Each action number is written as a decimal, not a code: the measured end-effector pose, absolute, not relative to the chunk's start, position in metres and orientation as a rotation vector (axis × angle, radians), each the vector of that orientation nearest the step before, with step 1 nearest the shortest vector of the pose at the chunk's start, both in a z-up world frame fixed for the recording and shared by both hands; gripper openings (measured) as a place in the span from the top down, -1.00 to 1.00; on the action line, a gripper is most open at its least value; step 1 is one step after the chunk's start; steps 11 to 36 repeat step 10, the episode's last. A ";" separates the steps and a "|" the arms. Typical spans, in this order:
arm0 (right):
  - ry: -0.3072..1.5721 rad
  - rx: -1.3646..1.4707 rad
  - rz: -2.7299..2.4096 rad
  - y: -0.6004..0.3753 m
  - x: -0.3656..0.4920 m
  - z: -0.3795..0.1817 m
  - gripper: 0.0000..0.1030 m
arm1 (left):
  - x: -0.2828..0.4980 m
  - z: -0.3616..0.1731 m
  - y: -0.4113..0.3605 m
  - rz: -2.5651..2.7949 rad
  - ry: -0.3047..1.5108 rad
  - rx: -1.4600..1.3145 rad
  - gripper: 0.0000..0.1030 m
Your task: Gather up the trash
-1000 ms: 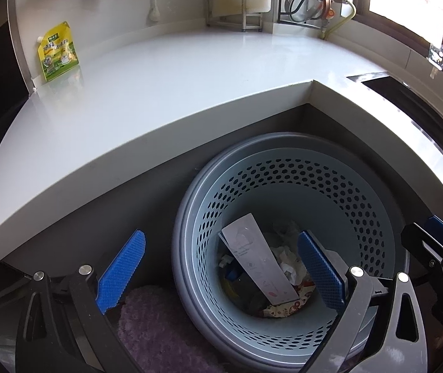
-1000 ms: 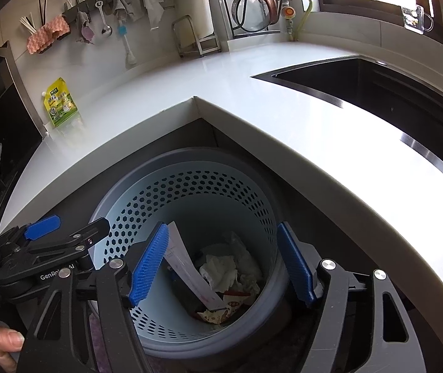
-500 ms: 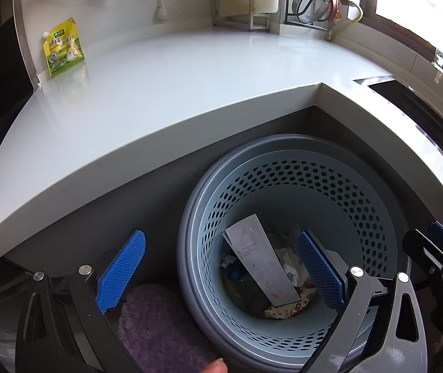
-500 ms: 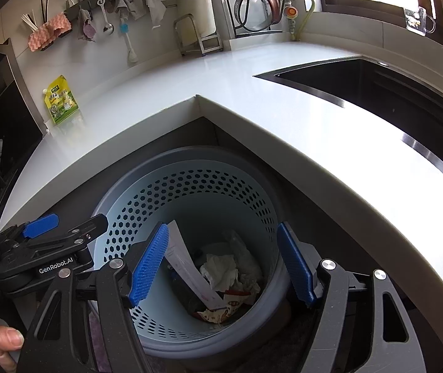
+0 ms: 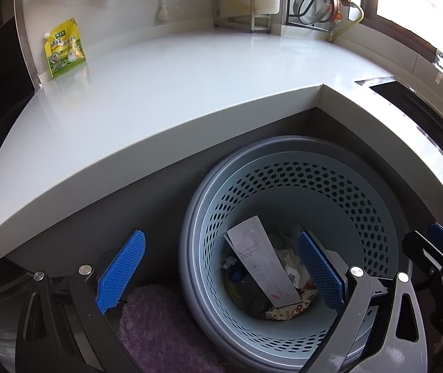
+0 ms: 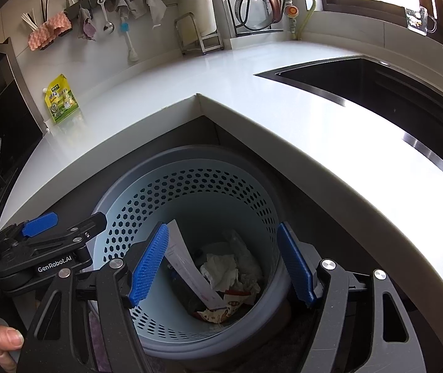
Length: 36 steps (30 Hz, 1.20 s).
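Looking down along both tools, I see the left gripper [image 5: 221, 275] and the right gripper [image 6: 223, 267] poised over the perforated blue-grey bin [image 5: 373, 192] that stands on the floor in the inner corner of the white countertop [image 5: 165, 93], each with its blue pads spread apart and nothing between them. I find the trash inside the bin: a long white carton [image 5: 263, 269] leans against the wall, with crumpled tissue [image 6: 221, 270] and a printed wrapper [image 6: 221, 312] at the bottom. I note a yellow-green pouch [image 5: 64, 48] propped against the backsplash, well apart from the bin.
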State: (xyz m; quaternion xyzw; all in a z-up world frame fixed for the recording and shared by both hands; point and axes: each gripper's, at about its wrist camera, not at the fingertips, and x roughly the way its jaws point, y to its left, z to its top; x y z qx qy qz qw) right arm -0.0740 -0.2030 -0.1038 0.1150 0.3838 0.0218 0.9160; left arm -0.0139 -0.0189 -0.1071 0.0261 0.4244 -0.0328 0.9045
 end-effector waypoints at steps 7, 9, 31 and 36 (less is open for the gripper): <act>0.792 0.238 0.045 -0.204 -0.073 -0.104 -0.34 | -0.014 -0.108 -0.021 -0.067 0.884 0.057 -0.88; 0.791 0.239 0.045 -0.205 -0.073 -0.105 -0.34 | -0.014 -0.108 -0.021 -0.066 0.884 0.059 -0.88; 0.791 0.240 0.044 -0.205 -0.073 -0.105 -0.34 | -0.014 -0.108 -0.021 -0.066 0.884 0.059 -0.88; 0.791 0.240 0.044 -0.205 -0.073 -0.105 -0.34 | -0.014 -0.108 -0.021 -0.066 0.884 0.059 -0.88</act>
